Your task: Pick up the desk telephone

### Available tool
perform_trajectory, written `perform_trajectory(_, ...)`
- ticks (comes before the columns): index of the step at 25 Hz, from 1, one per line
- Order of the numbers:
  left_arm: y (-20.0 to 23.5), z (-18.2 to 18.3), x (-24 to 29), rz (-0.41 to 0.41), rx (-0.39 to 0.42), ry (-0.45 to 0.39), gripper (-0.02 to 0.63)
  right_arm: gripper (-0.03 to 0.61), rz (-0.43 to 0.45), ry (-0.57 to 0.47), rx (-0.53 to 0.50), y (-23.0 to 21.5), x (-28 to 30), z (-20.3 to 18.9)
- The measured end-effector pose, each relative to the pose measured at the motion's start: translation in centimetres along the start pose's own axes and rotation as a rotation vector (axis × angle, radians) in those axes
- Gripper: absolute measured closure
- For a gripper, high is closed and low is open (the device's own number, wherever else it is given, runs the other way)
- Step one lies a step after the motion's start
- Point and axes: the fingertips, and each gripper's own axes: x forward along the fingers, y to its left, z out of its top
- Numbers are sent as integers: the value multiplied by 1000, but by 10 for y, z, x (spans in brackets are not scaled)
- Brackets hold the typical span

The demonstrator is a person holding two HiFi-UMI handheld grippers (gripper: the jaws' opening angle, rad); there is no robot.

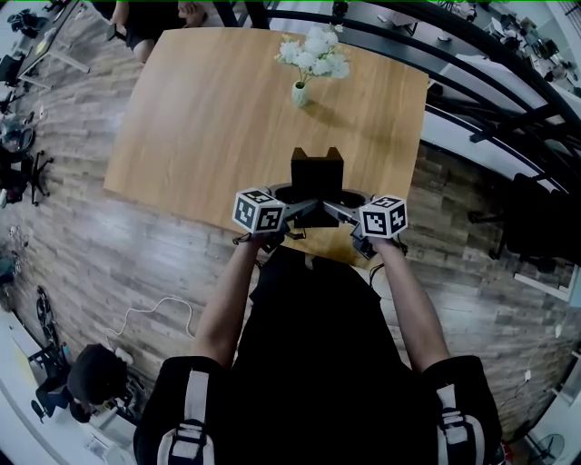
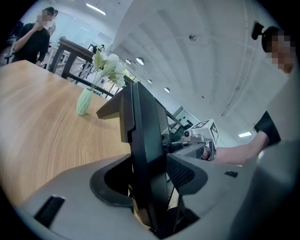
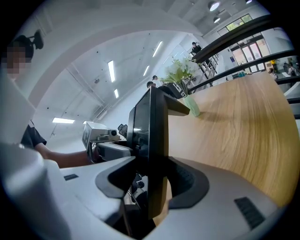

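The black desk telephone sat at the near edge of the wooden table, about midway along it, right in front of the person holding the tools. The left gripper had its jaws closed on the phone's left side. The right gripper clamped the opposite side, so the set was pinched between the two. From where the cameras looked I could not tell whether its base touched the tabletop.

Nothing crowded the phone. A pale green vase of white flowers stood well apart from it, toward the far edge and right of the middle. Another person was at the far left corner. A white cable lay on the plank floor off the table's near left corner, and dark railings ran past the far right side.

The head view gave only the top of the phone and the marker cubes. The gripper views showed the phone's dark slab edge-on between the grey jaws, with each gripper catching the other one just beyond it. The left gripper view alone showed the far person standing.
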Motion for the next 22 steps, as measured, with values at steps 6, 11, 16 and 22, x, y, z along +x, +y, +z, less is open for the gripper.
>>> perform_trajectory(6, -10, -7, -4, 30, -1, -17, 370, 357, 23, 13, -15, 8, -6, -7)
perform_trajectory(11, -11, -9, -5, 49, -5, -34, 370, 357, 35, 25, -26, 8, -6, -9)
perform_trajectory(16, -13, -9, -6, 60, 0, -48, 370, 357, 39, 29, -46, 10, -7, -8)
perform_trajectory(22, -19, -10, -9, 63, -13, -73, 370, 357, 51, 38, -69, 15, -10, -8)
